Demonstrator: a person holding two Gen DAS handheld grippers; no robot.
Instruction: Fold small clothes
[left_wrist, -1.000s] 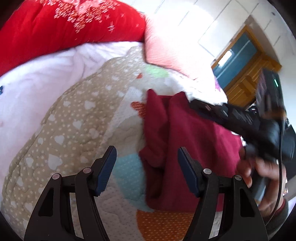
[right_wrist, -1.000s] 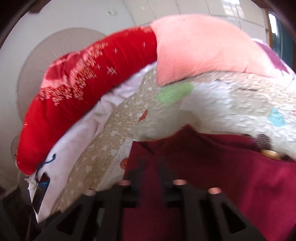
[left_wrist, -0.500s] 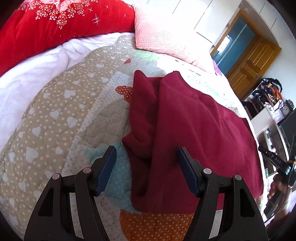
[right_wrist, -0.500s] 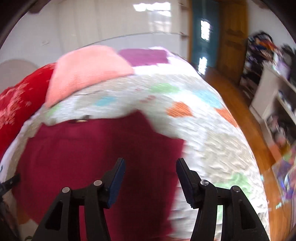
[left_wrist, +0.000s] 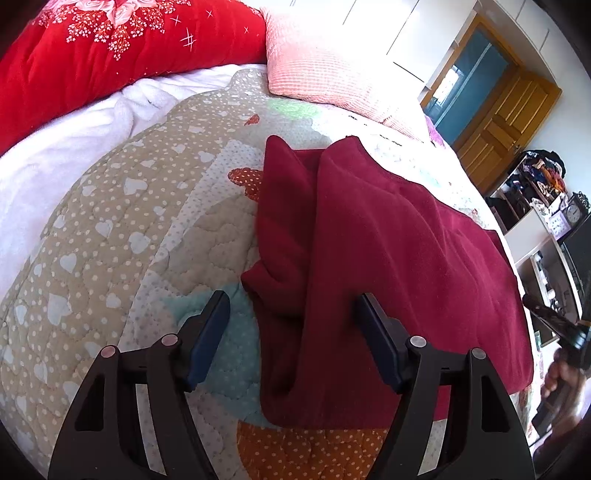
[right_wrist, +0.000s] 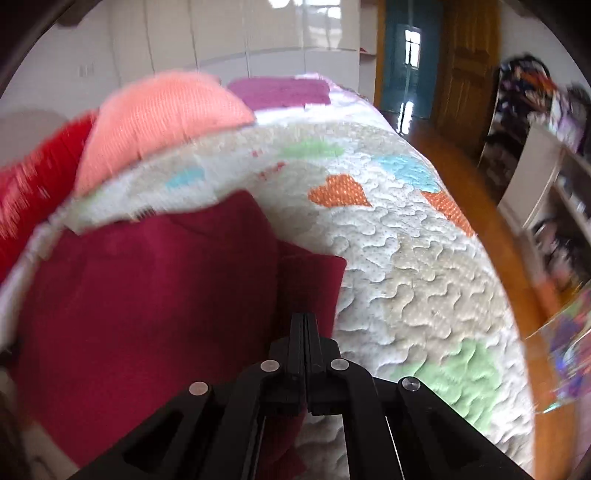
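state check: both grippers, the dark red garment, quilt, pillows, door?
left gripper: open, over the garment's near left edge, holding nothing
right gripper: fingers together at the garment's right edge; grip on cloth unclear
dark red garment: lying on the quilt, left side folded over itself
quilt: spread over the bed
pink pillow: lying at the head
wooden door: open

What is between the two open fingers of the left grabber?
In the left wrist view, the left gripper frames the dark red garment's bunched edge and a patch of quilt.
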